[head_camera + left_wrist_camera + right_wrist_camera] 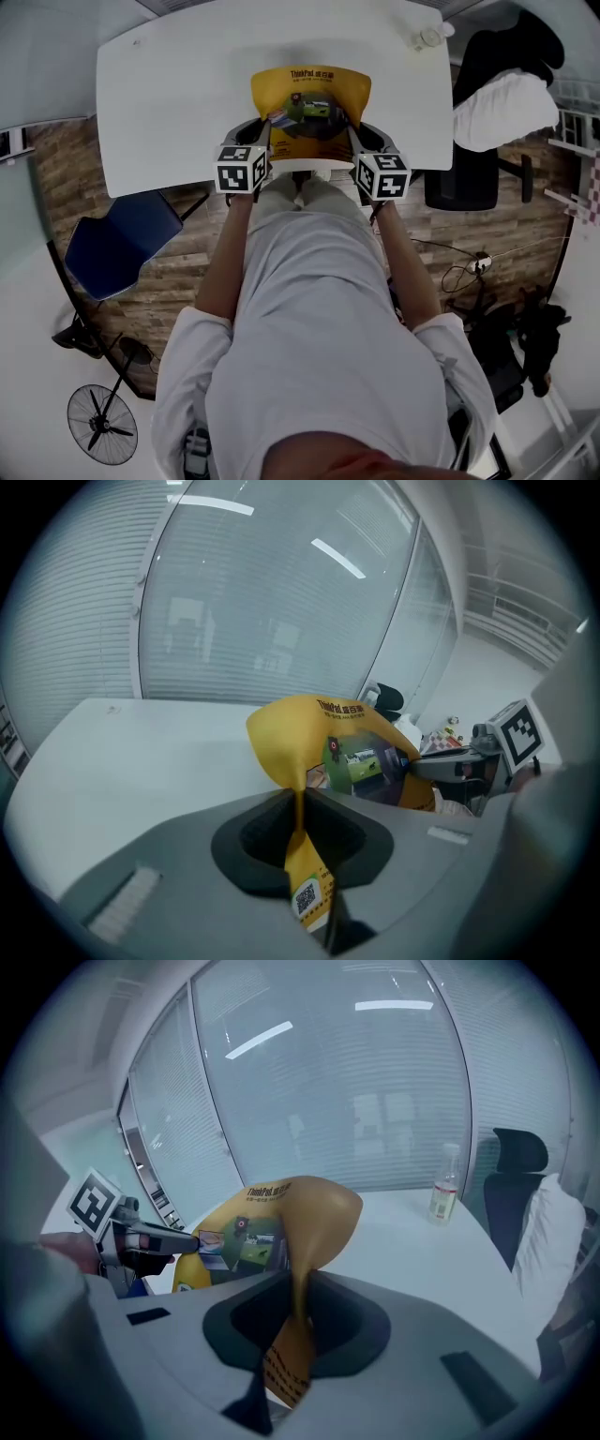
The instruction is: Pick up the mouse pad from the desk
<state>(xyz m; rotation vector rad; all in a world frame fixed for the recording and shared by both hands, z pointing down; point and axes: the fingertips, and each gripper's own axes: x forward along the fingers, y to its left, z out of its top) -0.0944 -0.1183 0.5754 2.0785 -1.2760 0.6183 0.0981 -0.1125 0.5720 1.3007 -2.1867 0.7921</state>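
The yellow mouse pad (312, 103) with a printed picture hangs in the air above the white desk (178, 94), held by its two near corners. My left gripper (265, 150) is shut on the pad's left near corner, and the pad (319, 752) curls up from between its jaws in the left gripper view. My right gripper (356, 150) is shut on the right near corner; the pad (300, 1232) bends up from its jaws in the right gripper view. The two grippers stand side by side at the desk's front edge.
A small clear bottle (429, 37) stands at the desk's far right corner; the same bottle (444, 1185) shows in the right gripper view. A black office chair (487, 141) with a white cloth is to the right. A blue chair (117, 244) and a floor fan (101, 424) are at the left.
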